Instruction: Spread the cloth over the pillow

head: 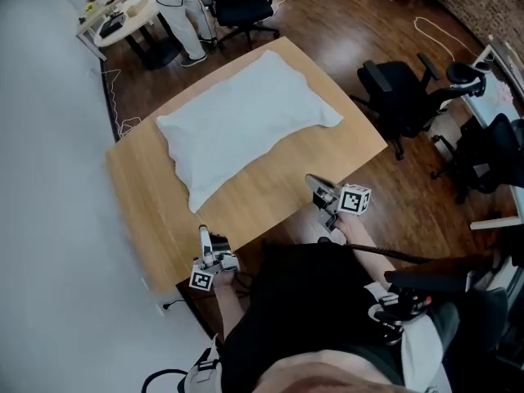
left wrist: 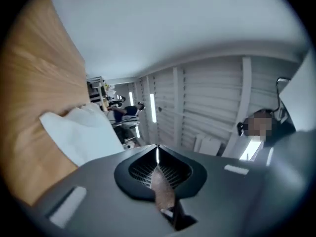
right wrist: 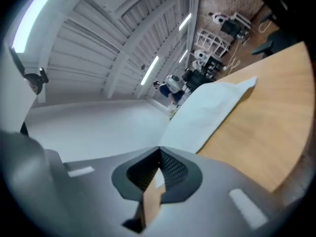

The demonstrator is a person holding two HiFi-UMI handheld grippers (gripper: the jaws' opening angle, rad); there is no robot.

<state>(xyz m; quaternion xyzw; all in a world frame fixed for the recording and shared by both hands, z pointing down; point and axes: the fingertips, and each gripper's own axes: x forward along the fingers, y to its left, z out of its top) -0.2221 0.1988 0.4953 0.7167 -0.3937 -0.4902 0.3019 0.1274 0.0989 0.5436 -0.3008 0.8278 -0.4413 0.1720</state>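
Both the left gripper and right gripper are clenched on nothing, the white cloth lying well ahead of their jaws on the table (apparently already draped over the pillow), light, soft and limp by its look, best pinched at its corners.

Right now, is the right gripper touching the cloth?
Apart. Head view shows the right gripper at the near edge of the table, bare wood between it and the cloth.

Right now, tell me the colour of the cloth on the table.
The cloth is plain white, no pattern; clearest in the head view.
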